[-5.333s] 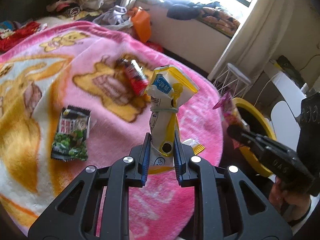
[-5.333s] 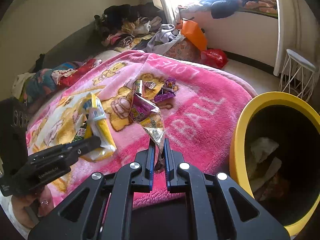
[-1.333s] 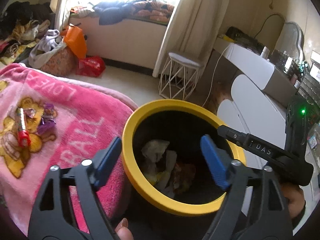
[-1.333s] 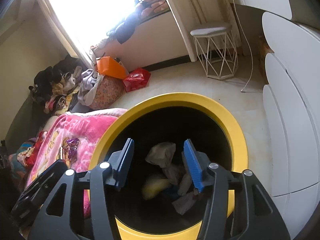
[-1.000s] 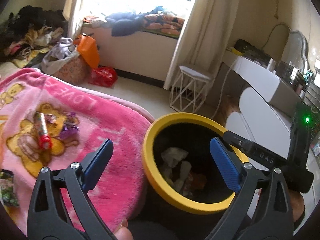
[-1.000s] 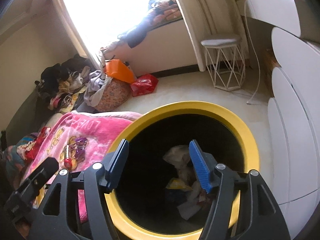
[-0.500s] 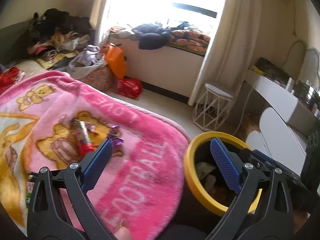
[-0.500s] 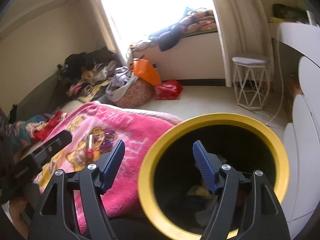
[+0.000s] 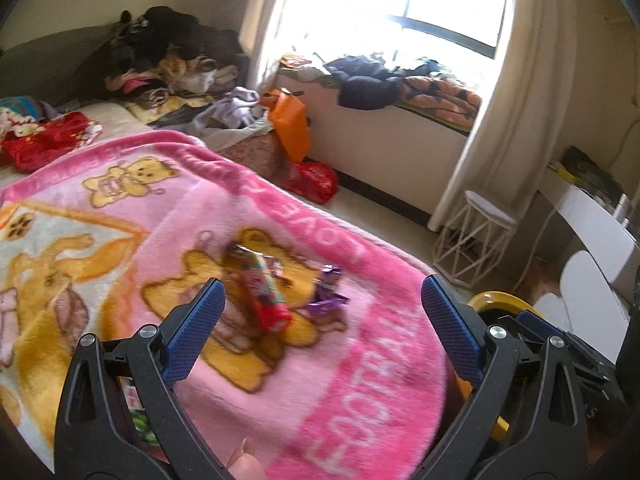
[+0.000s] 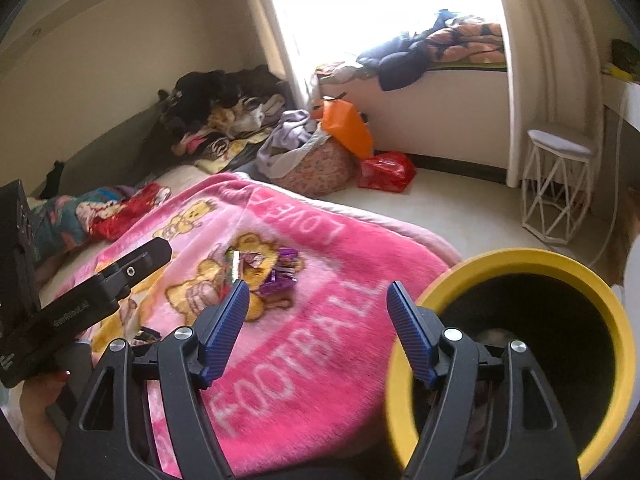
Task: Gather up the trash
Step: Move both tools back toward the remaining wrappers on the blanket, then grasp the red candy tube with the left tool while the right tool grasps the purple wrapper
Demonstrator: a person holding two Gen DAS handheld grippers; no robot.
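Reaching back toward the bed, both grippers are empty and spread wide: the left gripper (image 9: 322, 308) frames the litter ahead, and the right gripper (image 10: 318, 312), whose jaws have just been opening with nothing between them, sits between the blanket and the yellow bin (image 10: 520, 258). What is left to collect lies on the pink blanket (image 9: 360, 380): a red snack tube (image 9: 262, 292) lying aslant on the printed bear, purple wrappers (image 9: 326, 298) just beside it, and a green packet (image 9: 140, 424) partly hidden behind the left gripper's near finger.

To do this pickup well, I would assign one piece to each side, the tube to the left and the purple wrappers to the right, since each already lies nearer that gripper. Bring the left jaws down across the tube's narrow width rather than along its length, so it cannot roll out. The wrappers are thin and crinkled; press the fingertips lightly into the soft pile and close low, taking care not to pinch a fold of blanket with them.
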